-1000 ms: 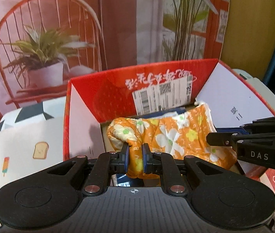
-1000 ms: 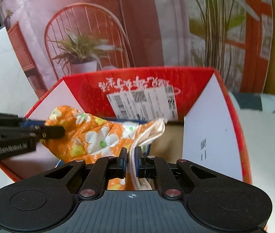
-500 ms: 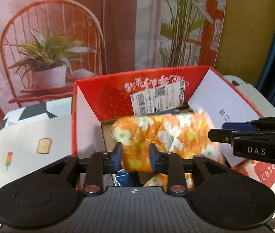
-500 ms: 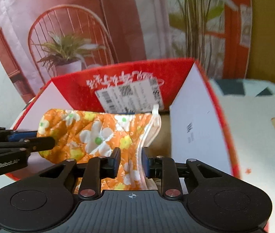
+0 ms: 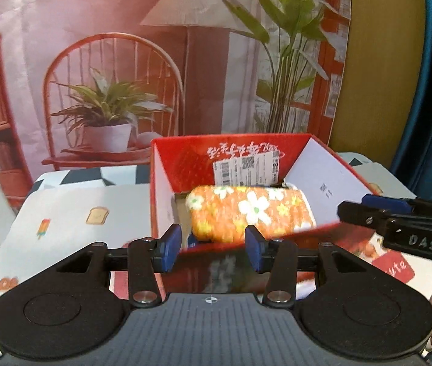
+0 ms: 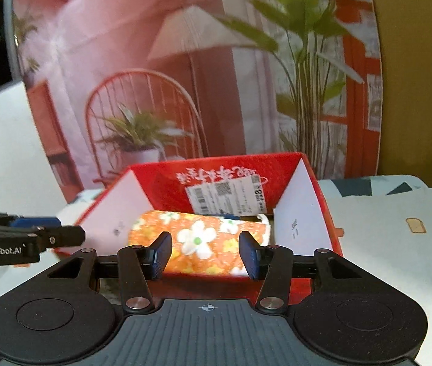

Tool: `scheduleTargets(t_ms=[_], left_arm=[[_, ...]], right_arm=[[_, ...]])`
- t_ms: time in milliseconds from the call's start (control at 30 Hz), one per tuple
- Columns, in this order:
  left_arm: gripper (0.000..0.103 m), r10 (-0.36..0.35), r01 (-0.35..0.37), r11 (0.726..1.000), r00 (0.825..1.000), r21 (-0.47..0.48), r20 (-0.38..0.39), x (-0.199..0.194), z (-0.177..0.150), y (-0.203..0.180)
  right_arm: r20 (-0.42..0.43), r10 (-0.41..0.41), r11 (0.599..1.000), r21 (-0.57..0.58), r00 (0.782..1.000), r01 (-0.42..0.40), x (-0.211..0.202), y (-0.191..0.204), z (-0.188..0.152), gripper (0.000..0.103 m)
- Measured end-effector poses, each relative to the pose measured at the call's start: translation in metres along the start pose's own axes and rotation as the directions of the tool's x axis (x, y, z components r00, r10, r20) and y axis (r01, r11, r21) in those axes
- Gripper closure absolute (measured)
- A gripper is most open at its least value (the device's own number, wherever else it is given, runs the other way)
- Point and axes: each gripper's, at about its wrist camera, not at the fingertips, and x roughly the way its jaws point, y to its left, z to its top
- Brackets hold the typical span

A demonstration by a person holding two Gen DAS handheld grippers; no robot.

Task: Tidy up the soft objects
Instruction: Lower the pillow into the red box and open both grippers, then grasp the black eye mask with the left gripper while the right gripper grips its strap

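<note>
Soft item: orange floral cloth (image 5: pixel 248 213), folded into a roll, lies inside the red box (image 5: pixel 182 155), across its floor, near the back wall with the shipping label (image 5: pixel 248 170).
Left gripper (image 5: pixel 213 245): jaws have just been opening, now part-spread, nothing between them; cloth sits beyond the tips, box front rim between.
Right gripper (image 6: pixel 205 254): same, jaws just opened, empty, short of the cloth.
Why so: looks like a two-handed drop-off; both ends let go so the roll settles flat in the box.
Left view only: toast and popsicle prints on the table cover (image 5: pixel 63 207), right gripper from the side, a bit of the person's hand at right edge.
Right view only: cloth's white-edged end (image 6: pixel 263 221) by the right box wall, blue item behind the roll, unclear what.
</note>
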Motion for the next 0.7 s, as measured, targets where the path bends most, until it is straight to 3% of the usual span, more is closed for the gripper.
scheduleTargets(t_ms=[133, 333, 533, 700], left_arm=[[0.055, -0.001, 0.0, 0.999, 1.0, -0.051, -0.012, -0.013, -0.026, 0.0], [0.055, -0.015, 0.007, 0.992, 0.998, -0.127, -0.066, -0.011, -0.065, -0.001], [0.055, 0.018, -0.029, 0.994, 0.995, -0.105, -0.102, -0.004, -0.086, -0.007], [0.055, 0.016, -0.029, 0.994, 0.991, -0.104, -0.13, 0.002, -0.099, -0.009]], right_arm=[[0.03, 0.019, 1.0, 0.003, 0.999, -0.019, -0.024, 0.003, -0.022, 0.058], [-0.006, 0.011, 1.0, 0.014, 1.0, -0.011, -0.036, 0.004, -0.066, 0.058], [-0.088, -0.009, 1.0, 0.009, 0.996, 0.01, -0.032, 0.005, -0.108, 0.058], [-0.1, -0.036, 0.999, 0.026, 0.994, 0.039, -0.031, -0.002, -0.119, 0.058]])
